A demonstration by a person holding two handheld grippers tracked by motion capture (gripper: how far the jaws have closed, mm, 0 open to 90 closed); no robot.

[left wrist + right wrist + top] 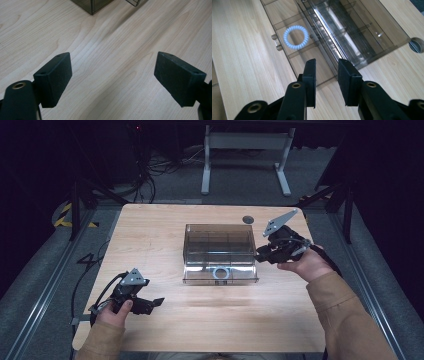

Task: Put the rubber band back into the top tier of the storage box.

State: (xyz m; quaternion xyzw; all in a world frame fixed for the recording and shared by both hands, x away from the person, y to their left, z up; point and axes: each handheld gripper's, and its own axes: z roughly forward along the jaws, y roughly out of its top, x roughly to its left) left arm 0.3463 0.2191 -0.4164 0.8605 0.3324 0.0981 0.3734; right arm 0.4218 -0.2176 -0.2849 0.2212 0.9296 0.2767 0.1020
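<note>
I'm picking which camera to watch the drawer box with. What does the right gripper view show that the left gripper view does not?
Right gripper view: the pulled-out drawer of the smoky clear box, a blue-white coiled ring lying in its middle compartment, the drawer's small handle, a round hole in the table, and the right hand-held gripper with nothing between its parted jaws.

Left gripper view: the left hand-held gripper, jaws wide apart over bare wood, and just a bottom corner of the box.

Both: the light wooden table and part of the box.
</note>
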